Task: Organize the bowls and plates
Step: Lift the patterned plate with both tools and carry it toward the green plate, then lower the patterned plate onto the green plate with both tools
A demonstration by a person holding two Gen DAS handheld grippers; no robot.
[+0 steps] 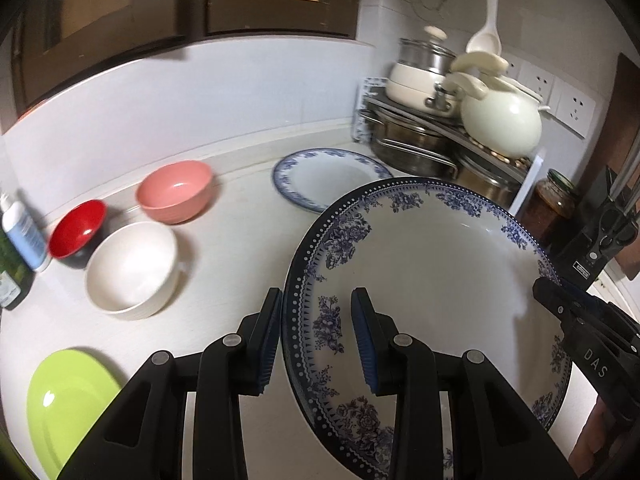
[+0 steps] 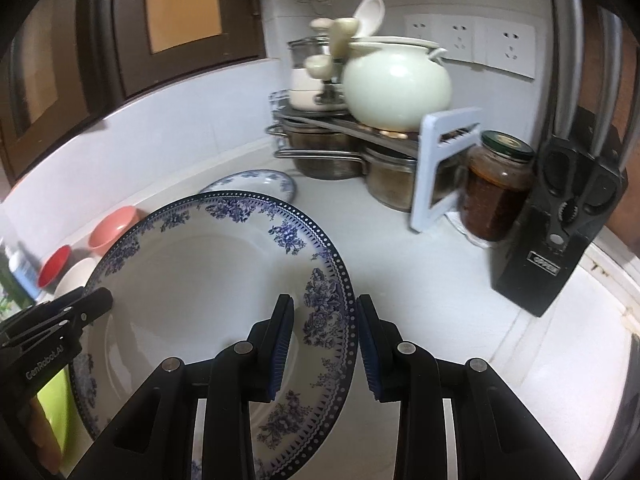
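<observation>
A large blue-and-white floral plate (image 1: 432, 264) is held above the counter by both grippers. My left gripper (image 1: 318, 340) is closed on its left rim, one pad on each side. My right gripper (image 2: 326, 344) is closed on its right rim; it also shows in the left wrist view (image 1: 560, 300). The plate also shows in the right wrist view (image 2: 200, 280). A second blue-and-white plate (image 1: 332, 178) lies on the counter behind. A pink bowl (image 1: 176, 190), a red bowl (image 1: 78, 228), a white bowl (image 1: 132, 268) and a green plate (image 1: 68, 404) sit at the left.
A rack with pots and a cream kettle (image 1: 500, 120) stands at the back right corner. A jar (image 2: 496, 188), a white slicer (image 2: 444, 160) and a black knife block (image 2: 560, 224) stand at the right. Bottles (image 1: 22, 232) stand at the far left.
</observation>
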